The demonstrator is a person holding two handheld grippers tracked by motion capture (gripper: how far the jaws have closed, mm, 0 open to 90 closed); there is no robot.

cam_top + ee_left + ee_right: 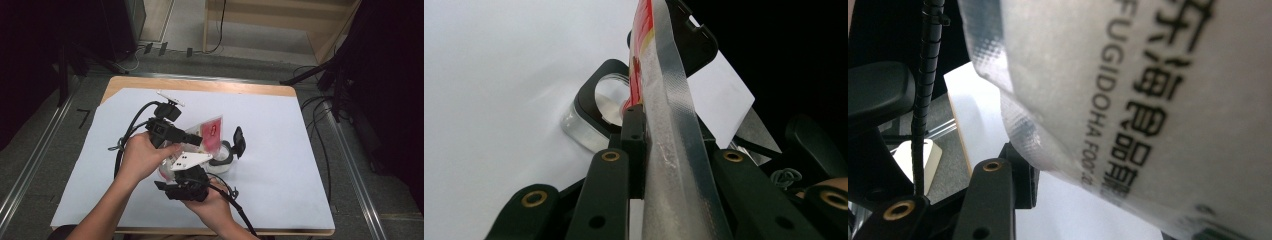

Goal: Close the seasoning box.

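Packet (210, 131) of clear and red plastic hangs between both tongs, above the white-covered counter (280, 150). Left tongs (196, 140) pinch its sealed edge, likely to steady it. Right tongs (192, 170) press against its lower part; whether they grip I cannot tell. Beyond the tongs sits a clear jar (222, 159), its black lid flipped open, probably awaiting the contents. Print reads "FUGIDOHA FOO…" beside Chinese characters.

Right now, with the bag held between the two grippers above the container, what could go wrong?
The left gripper pinches only the sealed edge of the snack bag; a pull from the right gripper could tear it suddenly and scatter the contents. The open container with its black flip lid sits right beneath and could be knocked over.
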